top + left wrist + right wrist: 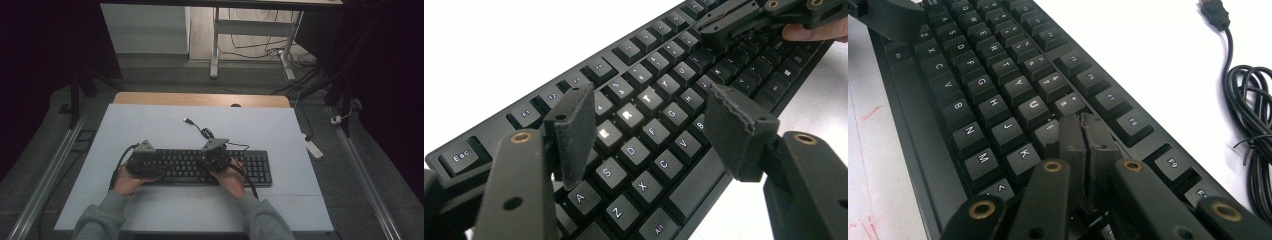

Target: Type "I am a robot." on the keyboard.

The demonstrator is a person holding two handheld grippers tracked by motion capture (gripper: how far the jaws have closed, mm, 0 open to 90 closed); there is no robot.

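Observation:
A black keyboard [250, 167] lies across the white table top, with its unplugged cable [200, 129] trailing behind it. My left gripper [145, 162] hovers over the keyboard's left half. In the left gripper view its jaws stand open [651, 125] above the lit E, R and T keys [629, 115], with nothing between them. My right gripper [216, 156] is over the keyboard's middle. Its jaws are shut together with nothing held, and the tips [1080, 122] are down among the keys just right of the I key. Whether they press a key I cannot tell.
The coiled black cable [1248, 105] and its USB plug [1215, 12] lie on the white surface [165, 125] behind the keyboard. A wooden table edge [200, 98] runs at the far side. Desk legs and floor cables lie beyond.

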